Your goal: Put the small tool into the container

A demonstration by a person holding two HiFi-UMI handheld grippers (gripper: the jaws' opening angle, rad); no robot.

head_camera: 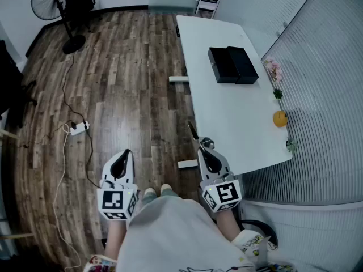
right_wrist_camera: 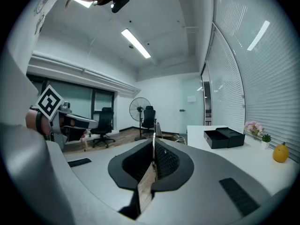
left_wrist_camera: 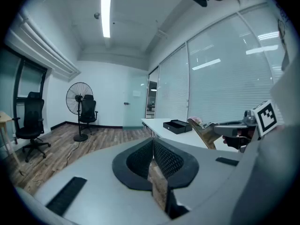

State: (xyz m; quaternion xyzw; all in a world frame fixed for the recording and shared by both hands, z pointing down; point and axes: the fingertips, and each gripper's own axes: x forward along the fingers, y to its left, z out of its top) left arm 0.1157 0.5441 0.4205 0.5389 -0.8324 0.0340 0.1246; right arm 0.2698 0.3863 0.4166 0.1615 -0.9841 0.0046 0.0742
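Observation:
The container is a black open box [head_camera: 232, 64] on the far half of a white table [head_camera: 238, 123]; it also shows in the left gripper view as the black box [left_wrist_camera: 177, 125] and in the right gripper view as the black box [right_wrist_camera: 224, 138]. My right gripper [head_camera: 203, 143] hovers at the table's near left corner, shut on a thin dark tool [head_camera: 193, 130] that sticks out ahead of its jaws. From the left gripper view the tool [left_wrist_camera: 200, 129] looks like a brownish wedge. My left gripper [head_camera: 127, 152] is over the wooden floor, jaws shut with nothing between them. Both are held close to my body.
An orange [head_camera: 279, 118] and small pink flowers [head_camera: 274, 69] sit along the table's right edge by a blinds-covered glass wall. A standing fan [head_camera: 57, 4], office chairs [left_wrist_camera: 30, 125] and a power strip [head_camera: 79, 127] with cables are on the floor to the left.

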